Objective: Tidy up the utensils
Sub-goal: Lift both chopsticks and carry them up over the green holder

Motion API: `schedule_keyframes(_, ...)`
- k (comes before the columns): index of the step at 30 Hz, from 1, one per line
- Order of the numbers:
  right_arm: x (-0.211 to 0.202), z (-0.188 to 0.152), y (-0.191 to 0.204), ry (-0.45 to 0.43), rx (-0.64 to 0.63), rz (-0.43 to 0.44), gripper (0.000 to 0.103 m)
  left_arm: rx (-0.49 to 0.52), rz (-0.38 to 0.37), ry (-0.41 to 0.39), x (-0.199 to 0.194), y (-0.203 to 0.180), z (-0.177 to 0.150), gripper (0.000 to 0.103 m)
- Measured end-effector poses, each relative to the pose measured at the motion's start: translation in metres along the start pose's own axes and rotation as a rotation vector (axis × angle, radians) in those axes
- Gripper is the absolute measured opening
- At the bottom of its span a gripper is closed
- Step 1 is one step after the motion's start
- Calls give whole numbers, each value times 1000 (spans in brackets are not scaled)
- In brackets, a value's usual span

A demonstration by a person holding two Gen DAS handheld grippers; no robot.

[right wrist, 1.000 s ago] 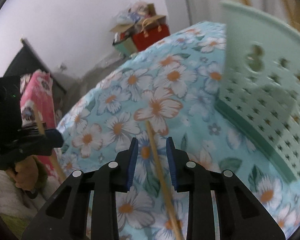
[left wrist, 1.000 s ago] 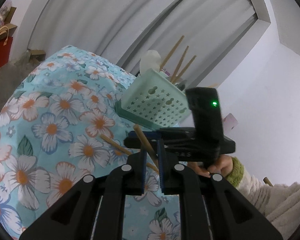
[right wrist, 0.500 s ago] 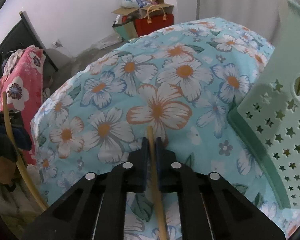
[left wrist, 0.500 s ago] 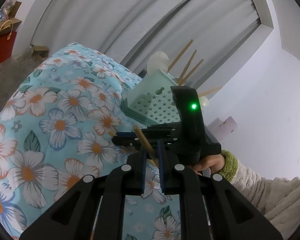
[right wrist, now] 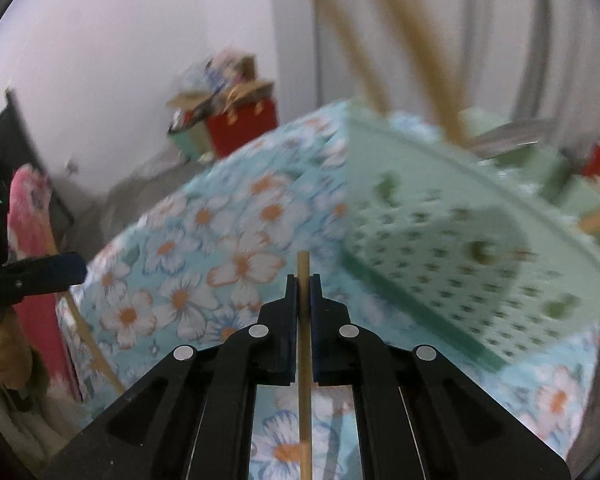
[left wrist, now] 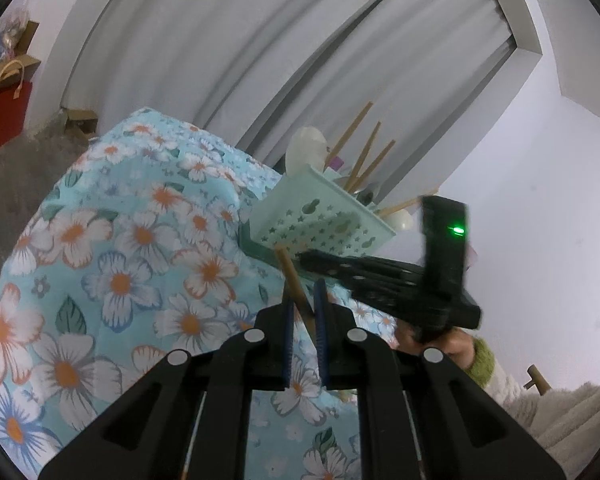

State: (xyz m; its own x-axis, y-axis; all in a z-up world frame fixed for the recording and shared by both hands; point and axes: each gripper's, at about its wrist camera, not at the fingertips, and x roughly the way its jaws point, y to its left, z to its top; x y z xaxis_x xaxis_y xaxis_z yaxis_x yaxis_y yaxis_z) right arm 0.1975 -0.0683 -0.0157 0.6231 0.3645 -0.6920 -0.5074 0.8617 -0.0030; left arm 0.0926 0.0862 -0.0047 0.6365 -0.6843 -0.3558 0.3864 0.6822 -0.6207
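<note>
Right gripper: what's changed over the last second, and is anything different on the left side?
The right gripper has just closed on the chopstick that lay on the floral cloth and lifted it toward the green utensil basket. The left gripper stays clamped on its own chopstick, barely moved.

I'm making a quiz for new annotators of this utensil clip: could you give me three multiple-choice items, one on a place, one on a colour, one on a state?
1. Where does the perforated plastic utensil basket stand?
A. on the floral tablecloth
B. on the floor
C. on a shelf

2. What colour is the basket?
A. red
B. mint green
C. black

3. What is the right gripper doing?
A. standing wide open
B. shut on a thin wooden chopstick
C. shut on a spoon

Answers:
1 A, the floral tablecloth lies under it.
2 B, its star-punched walls are pale green.
3 B, the thin wooden chopstick runs between its closed fingers.
</note>
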Motion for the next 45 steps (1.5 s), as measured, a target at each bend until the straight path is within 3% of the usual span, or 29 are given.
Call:
schedule_keyframes(8, -65, -8, -7, -191, 107, -99, 4, 130, 56, -17, -1, -38, 25, 7)
schedule_keyframes(17, -108, -14, -17, -343, 217, -91, 4, 361, 250, 30, 20, -98, 52, 7)
schedule_keyframes(28, -122, -17, -18, -386, 293, -55, 4, 539, 376, -25, 22, -144, 52, 5)
schedule_keyframes(45, -145, -12, -8, -446, 264, -56, 4, 599, 437, -71, 11, -158, 50, 5)
